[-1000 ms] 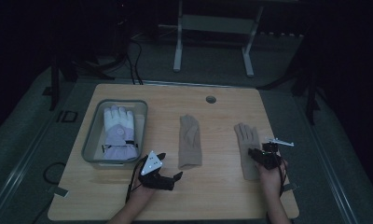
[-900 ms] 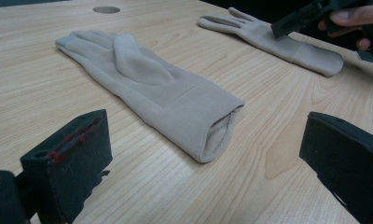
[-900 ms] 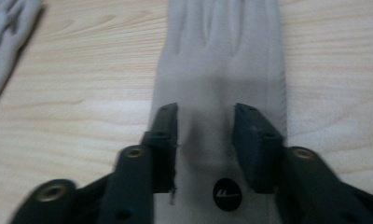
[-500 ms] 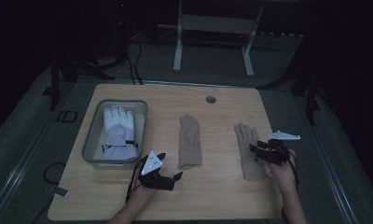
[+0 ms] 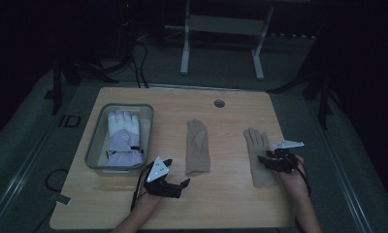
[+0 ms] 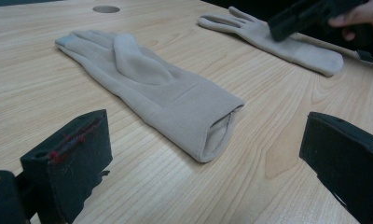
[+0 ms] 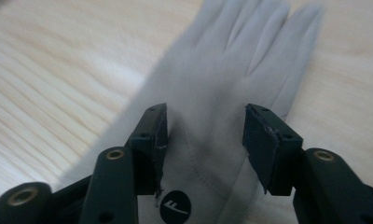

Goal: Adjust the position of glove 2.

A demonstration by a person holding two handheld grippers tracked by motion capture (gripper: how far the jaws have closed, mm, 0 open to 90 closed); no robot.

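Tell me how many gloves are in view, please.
3. A white and lavender glove lies in the grey bin; a beige glove lies mid-table; another beige glove lies under the open right gripper. The bin may hide more.

Both grippers black w/ brass screws; left gripper (image 5: 175, 183) has grey triangular top plate, black cable.

Two tan gloves lie flat on the counter (image 5: 231, 104), fingers pointing far. The middle glove (image 5: 198, 147) has its thumb folded across the palm and its cuff open. The right glove (image 5: 258, 153) lies with fingers spread.
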